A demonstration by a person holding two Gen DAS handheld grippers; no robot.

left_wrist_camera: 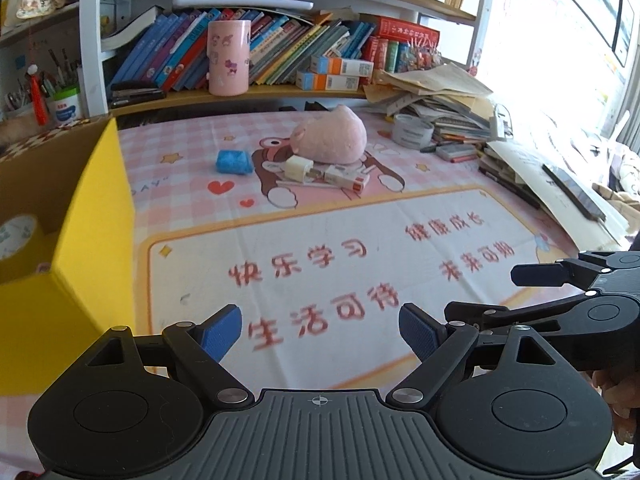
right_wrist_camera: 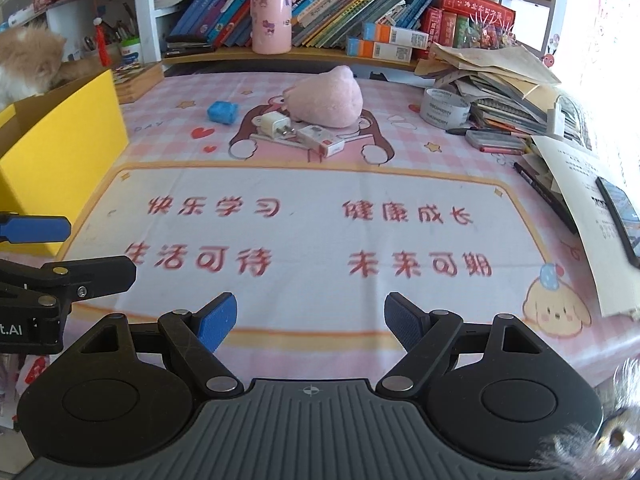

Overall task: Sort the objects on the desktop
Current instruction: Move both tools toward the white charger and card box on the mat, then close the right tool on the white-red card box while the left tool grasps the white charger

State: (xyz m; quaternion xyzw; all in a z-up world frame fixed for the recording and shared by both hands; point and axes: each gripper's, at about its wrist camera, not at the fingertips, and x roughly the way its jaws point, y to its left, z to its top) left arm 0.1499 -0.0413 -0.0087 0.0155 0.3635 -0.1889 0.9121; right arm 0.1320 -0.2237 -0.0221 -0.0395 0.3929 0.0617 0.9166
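A pink plush toy (left_wrist_camera: 330,136) (right_wrist_camera: 326,98) lies mid-desk on the pink printed mat (left_wrist_camera: 340,248). In front of it sit a white charger plug (left_wrist_camera: 299,168) (right_wrist_camera: 275,126) and a small white-and-red box (left_wrist_camera: 346,178) (right_wrist_camera: 322,141). A blue crumpled object (left_wrist_camera: 234,162) (right_wrist_camera: 221,112) lies to their left. My left gripper (left_wrist_camera: 320,332) hovers open over the near mat, nothing between its blue pads. My right gripper (right_wrist_camera: 310,320) is likewise open and empty; it shows at the right edge of the left wrist view (left_wrist_camera: 560,280).
A yellow cardboard box (left_wrist_camera: 80,240) (right_wrist_camera: 60,148) stands at the left with a tape roll (left_wrist_camera: 16,236) inside. A grey tape roll (right_wrist_camera: 444,108), pens and stacked papers (right_wrist_camera: 500,80) crowd the right. A pink cup (right_wrist_camera: 271,18) and books fill the shelf behind. A cat (right_wrist_camera: 24,60) sits far left.
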